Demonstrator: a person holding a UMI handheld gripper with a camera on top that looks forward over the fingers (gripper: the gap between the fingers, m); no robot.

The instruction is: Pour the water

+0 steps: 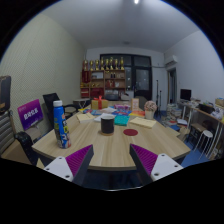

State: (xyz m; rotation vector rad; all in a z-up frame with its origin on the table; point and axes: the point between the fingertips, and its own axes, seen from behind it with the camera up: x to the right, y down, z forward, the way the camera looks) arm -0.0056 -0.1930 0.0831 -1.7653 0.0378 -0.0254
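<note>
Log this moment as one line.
phase: approach | gripper: open, empty | dark cup: on table, beyond fingers | tall bottle: upright, left of cup | contact: none

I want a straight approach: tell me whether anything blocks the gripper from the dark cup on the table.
Nothing visible does. The gripper is open, and only bare table lies between its fingers and the dark cup just ahead.

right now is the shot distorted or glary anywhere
Gripper view: strong fisheye bend, the long wooden table and walls curving outward; a bright ceiling light glares overhead; the dark cylindrical cup stays readable, shelves beyond are soft; the open gripper with magenta pads frames the view.
</note>
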